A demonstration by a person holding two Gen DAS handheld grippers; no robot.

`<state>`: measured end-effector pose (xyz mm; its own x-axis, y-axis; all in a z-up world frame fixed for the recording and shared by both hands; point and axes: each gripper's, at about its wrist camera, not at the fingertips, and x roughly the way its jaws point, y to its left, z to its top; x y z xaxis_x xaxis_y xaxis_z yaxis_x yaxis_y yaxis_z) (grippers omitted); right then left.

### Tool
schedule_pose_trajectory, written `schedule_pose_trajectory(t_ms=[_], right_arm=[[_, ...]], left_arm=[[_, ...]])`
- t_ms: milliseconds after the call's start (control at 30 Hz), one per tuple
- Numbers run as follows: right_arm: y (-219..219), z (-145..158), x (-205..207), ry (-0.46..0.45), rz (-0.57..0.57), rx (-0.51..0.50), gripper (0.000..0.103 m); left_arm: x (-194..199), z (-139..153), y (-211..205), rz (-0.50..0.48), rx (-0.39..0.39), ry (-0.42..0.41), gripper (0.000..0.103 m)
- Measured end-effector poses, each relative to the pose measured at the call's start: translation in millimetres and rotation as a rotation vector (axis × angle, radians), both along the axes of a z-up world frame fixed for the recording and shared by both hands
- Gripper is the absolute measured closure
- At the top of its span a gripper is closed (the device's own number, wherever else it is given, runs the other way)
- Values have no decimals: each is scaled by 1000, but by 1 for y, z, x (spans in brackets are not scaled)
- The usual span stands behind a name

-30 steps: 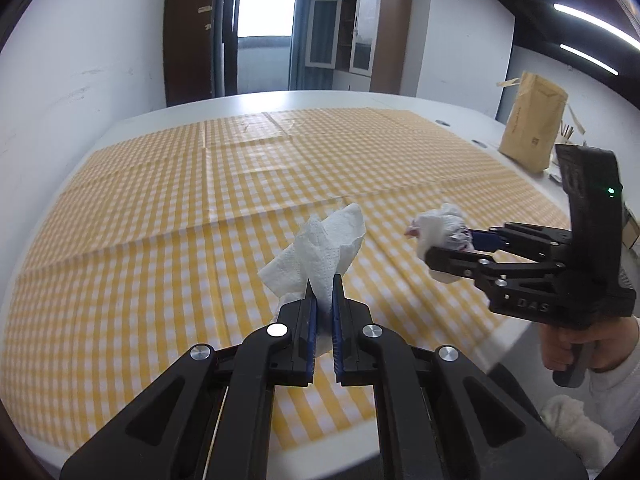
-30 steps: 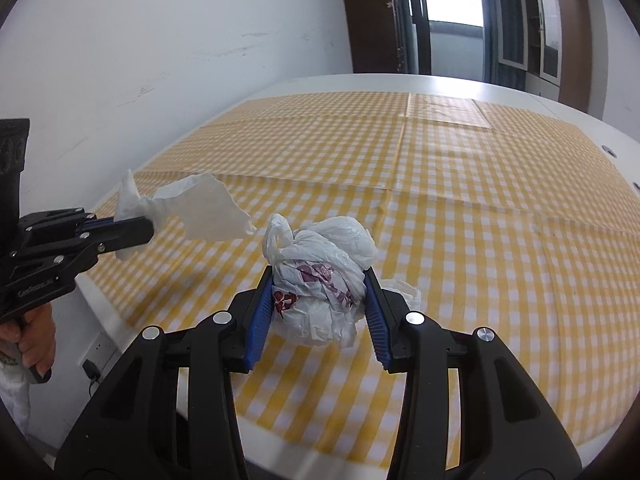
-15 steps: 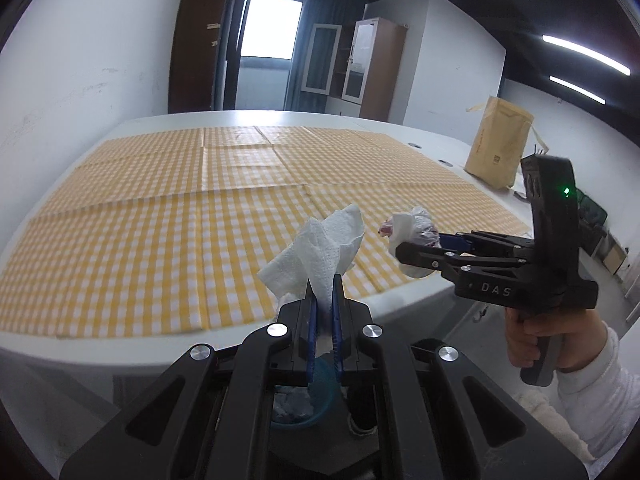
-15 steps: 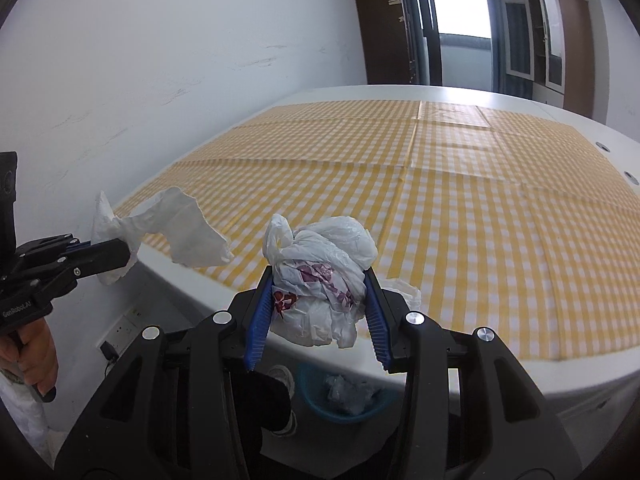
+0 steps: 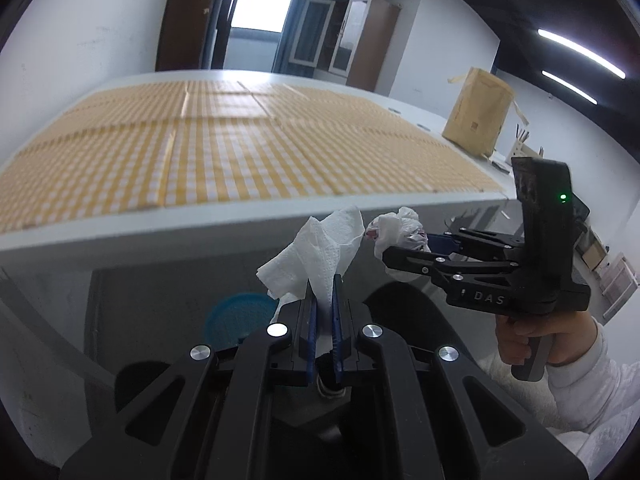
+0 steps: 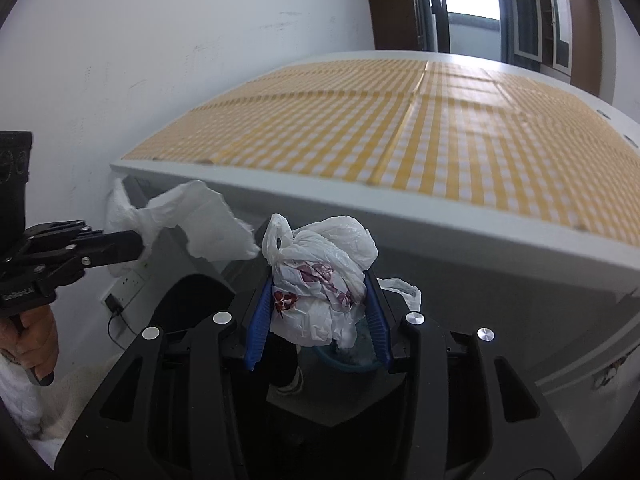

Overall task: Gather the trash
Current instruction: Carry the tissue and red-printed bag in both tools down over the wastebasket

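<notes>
Both my grippers moved off yellow checked table (image 5: 240, 152), now below its edge. Left gripper (image 5: 323, 280) clamps white paper towel (image 5: 320, 240); right gripper (image 6: 318, 280) holds crumpled white plastic bag (image 6: 320, 276). Blue round bin (image 5: 236, 316) lies below, nearer left gripper.

Left gripper (image 5: 324, 280): matt black plastic body, bright polished metal screw heads, blue ribbed pads lining the jaws. Between its jaws, paper towel (image 5: 320, 246): white, soft, embossed dimple texture, matt. Right gripper (image 6: 318, 292): same matt black plastic, same metal fasteners, blue ridged pads. Between its jaws, plastic bag (image 6: 320, 280): thin white film, crinkled, slight sheen, dark red print. Beyond the jaws, surface (image 5: 200, 224): smooth pale grey edge, low gloss, covered by yellow-and-white checked cloth (image 5: 240, 148), creased in fold lines. Below the jaws, bin (image 5: 236, 316): blue plastic, smooth. Right of the left jaws, paper sack (image 5: 478, 112): brown kraft, matt. Sleeve (image 5: 592, 392): white fleecy fabric.
</notes>
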<state>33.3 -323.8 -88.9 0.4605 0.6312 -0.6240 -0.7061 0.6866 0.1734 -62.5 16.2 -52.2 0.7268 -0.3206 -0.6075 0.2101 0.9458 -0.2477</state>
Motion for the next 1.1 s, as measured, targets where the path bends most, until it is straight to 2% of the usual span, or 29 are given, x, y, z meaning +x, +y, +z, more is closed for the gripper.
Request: schedule_pose_trajectory(t_ms=[133, 333, 500, 667, 767, 933, 1100], right_arm=[[5, -23, -8, 19, 17, -39, 63], [16, -68, 1, 90, 12, -86, 63], [26, -107, 20, 156, 0, -119, 63], [39, -143, 45, 210, -20, -162, 63], [54, -163, 65, 245, -25, -182, 63], [69, -201, 93, 315, -47, -220, 63], [80, -238, 122, 432, -90, -223, 63]], left_arm=[[6, -27, -1, 1, -6, 66, 98], [25, -71, 3, 14, -7, 146, 98], [44, -114, 10, 49, -8, 223, 98], [68, -150, 21, 96, 4, 261, 98], [84, -171, 29, 112, -37, 303, 98], [111, -199, 33, 140, -47, 351, 98], [146, -230, 49, 180, -173, 439, 98]])
